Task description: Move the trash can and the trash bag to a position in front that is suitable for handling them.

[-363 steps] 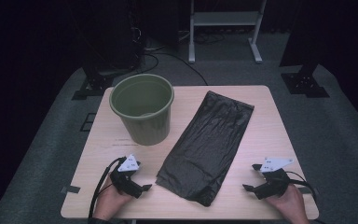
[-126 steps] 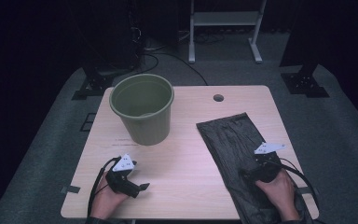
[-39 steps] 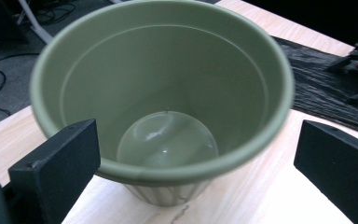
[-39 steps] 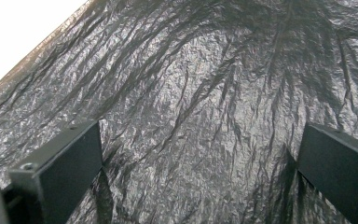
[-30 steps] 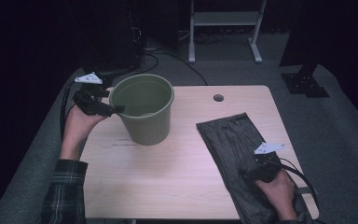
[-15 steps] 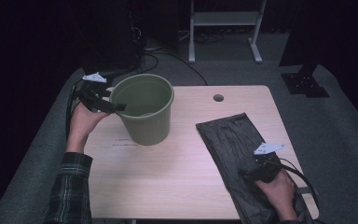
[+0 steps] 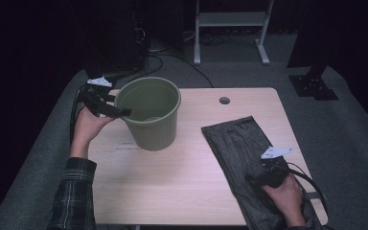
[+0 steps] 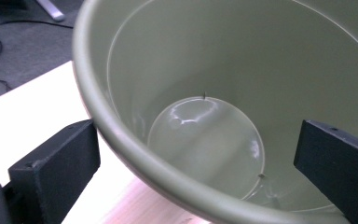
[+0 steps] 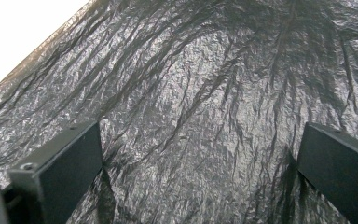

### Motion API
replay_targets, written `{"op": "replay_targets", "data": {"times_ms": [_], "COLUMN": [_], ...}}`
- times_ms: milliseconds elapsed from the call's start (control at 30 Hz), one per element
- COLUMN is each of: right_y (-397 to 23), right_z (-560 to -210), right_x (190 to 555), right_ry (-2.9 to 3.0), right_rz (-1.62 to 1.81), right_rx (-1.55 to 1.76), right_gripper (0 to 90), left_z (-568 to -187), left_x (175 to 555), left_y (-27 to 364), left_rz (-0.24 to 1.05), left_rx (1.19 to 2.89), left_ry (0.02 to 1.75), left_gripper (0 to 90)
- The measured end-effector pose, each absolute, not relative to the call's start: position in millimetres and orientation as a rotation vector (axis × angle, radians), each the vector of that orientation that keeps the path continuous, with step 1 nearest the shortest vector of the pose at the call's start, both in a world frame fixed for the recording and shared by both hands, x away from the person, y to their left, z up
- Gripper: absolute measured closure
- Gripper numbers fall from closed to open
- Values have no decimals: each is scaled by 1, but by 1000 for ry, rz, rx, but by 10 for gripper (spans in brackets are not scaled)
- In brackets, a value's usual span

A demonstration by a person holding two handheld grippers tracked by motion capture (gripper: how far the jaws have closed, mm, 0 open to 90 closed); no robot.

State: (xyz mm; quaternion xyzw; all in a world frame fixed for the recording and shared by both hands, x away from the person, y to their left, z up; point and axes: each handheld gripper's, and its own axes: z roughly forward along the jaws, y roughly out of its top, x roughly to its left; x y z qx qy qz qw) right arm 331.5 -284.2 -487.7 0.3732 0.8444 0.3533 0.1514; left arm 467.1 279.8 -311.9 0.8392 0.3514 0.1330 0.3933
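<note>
High view first: a green bucket point(image 7: 149, 115) stands upright on the far-left part of the wooden table point(image 7: 172, 187), and everything else is placed from it. At the bucket's left rim sits the left gripper point(image 7: 117, 111), held by a hand in a plaid sleeve point(image 7: 74, 196); its jaws are spread wide and straddle the rim — one outside the wall, one over the inside, neither clearly pressing on it. From the left gripper view the bucket point(image 8: 205, 121) looks bare inside, with a pale round bottom and a smooth curved lip running between the two black jaws. Right of the bucket and nearer the person, well apart from it, a crinkled black plastic bag point(image 7: 249, 158) lies flat on the table, reaching down to the near edge. The right gripper point(image 7: 254, 179) rests on that bag's near part, its jaws parted and grasping nothing; the right gripper view shows both jaws lying against the wrinkled bag point(image 9: 196, 116). Beyond the bucket, a small round hole point(image 7: 224, 100) marks the tabletop near its far edge.
</note>
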Motion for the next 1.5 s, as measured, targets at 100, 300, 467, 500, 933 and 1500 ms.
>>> {"op": "replay_targets", "data": {"times_ms": [100, 300, 467, 500, 933, 1500], "right_y": [-284, -284, -284, -284, -284, -284], "right_z": [-488, -488, -488, -488, -488, -488], "right_x": [332, 332, 332, 332, 331, 331], "right_ry": [2424, 2425, 2425, 2426, 2416, 2414], "right_rz": [1014, 1015, 1015, 1015, 1012, 1010], "right_rx": [1071, 1070, 1070, 1071, 1086, 1087], "right_gripper": [0, 0, 0, 0, 0, 0], "left_z": [-312, -314, -315, -315, -317, -318], "left_x": [465, 456, 447, 445, 414, 377], "left_y": [277, 270, 263, 261, 233, 203], "left_rz": [340, 324, 307, 303, 258, 219], "left_rx": [2131, 2115, 2123, 2124, 2152, 2184], "left_ry": [883, 852, 826, 821, 710, 603], "left_gripper": [0, 0, 0, 0, 0, 0]}}
